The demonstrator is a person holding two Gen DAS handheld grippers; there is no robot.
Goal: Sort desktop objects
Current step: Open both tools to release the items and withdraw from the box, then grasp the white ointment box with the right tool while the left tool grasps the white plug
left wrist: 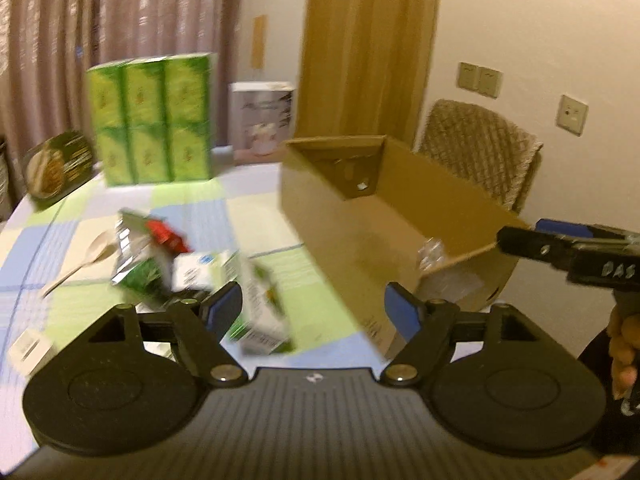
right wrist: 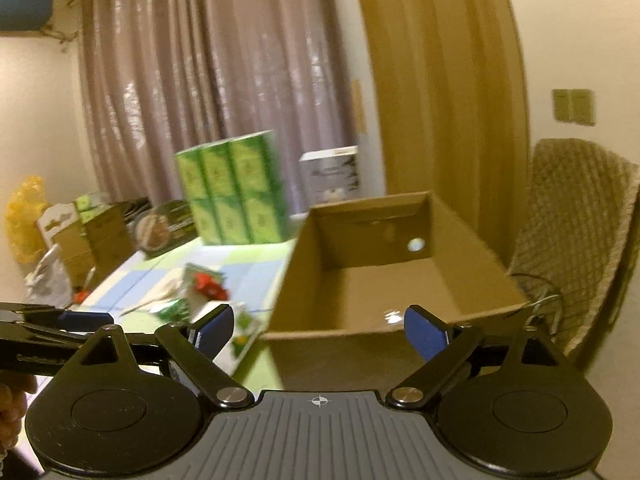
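An open-topped cardboard box (left wrist: 360,224) (right wrist: 400,280) stands on the right of the checked tablecloth (left wrist: 248,208), with a small clear wrapper (left wrist: 430,254) on its floor. To its left lies a blurred pile: a foil packet with green and red print (left wrist: 140,248), a small white box (left wrist: 196,272) and a green-white carton (left wrist: 260,316). My left gripper (left wrist: 314,312) is open above the carton and the box's near corner, its pads touching nothing. My right gripper (right wrist: 320,330) is open over the box's near wall and holds nothing.
A wooden spoon (left wrist: 92,256) and a small white box (left wrist: 30,348) lie at the left. At the back stand a green multipack (left wrist: 152,120), a white carton (left wrist: 262,120) and a dark round tin (left wrist: 56,168). A woven chair (left wrist: 480,152) stands behind the box.
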